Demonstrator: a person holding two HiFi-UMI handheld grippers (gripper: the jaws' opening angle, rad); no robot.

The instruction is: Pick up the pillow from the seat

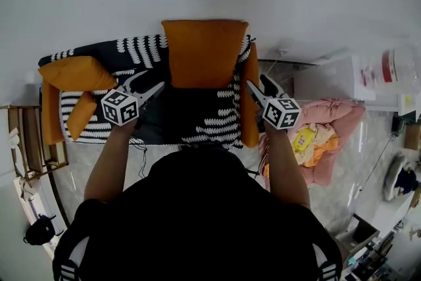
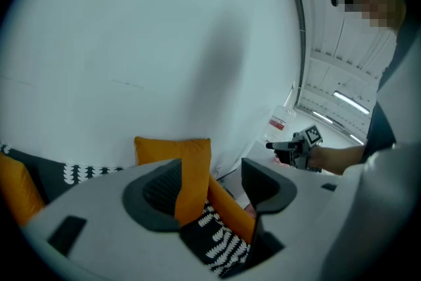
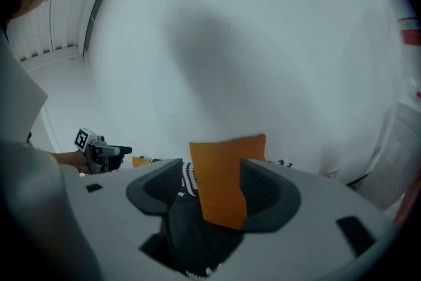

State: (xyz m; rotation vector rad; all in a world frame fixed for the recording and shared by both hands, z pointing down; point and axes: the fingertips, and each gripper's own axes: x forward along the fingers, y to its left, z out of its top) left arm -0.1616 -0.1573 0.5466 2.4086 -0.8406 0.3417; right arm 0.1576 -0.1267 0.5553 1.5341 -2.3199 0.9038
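Observation:
An orange pillow [image 1: 204,52] stands upright on the sofa seat [image 1: 214,128], leaning on the white wall. My left gripper [image 1: 154,89] hovers by its lower left corner and my right gripper [image 1: 254,90] by its lower right corner; both are open and hold nothing. In the left gripper view the pillow [image 2: 187,164] shows beyond the gap of the left gripper [image 2: 210,189], with the right gripper [image 2: 289,145] farther off. In the right gripper view the pillow [image 3: 223,174] fills the gap of the right gripper [image 3: 212,191], apart from the pads, and the left gripper [image 3: 105,151] is at the left.
The sofa has a black-and-white patterned cover and orange arms [image 1: 250,108]. Two more orange cushions [image 1: 75,72] lie at its left end. A pink cushion pile [image 1: 332,122] sits on the floor to the right, beside a white table with a bottle [image 1: 395,66]. A wooden rack [image 1: 33,135] stands left.

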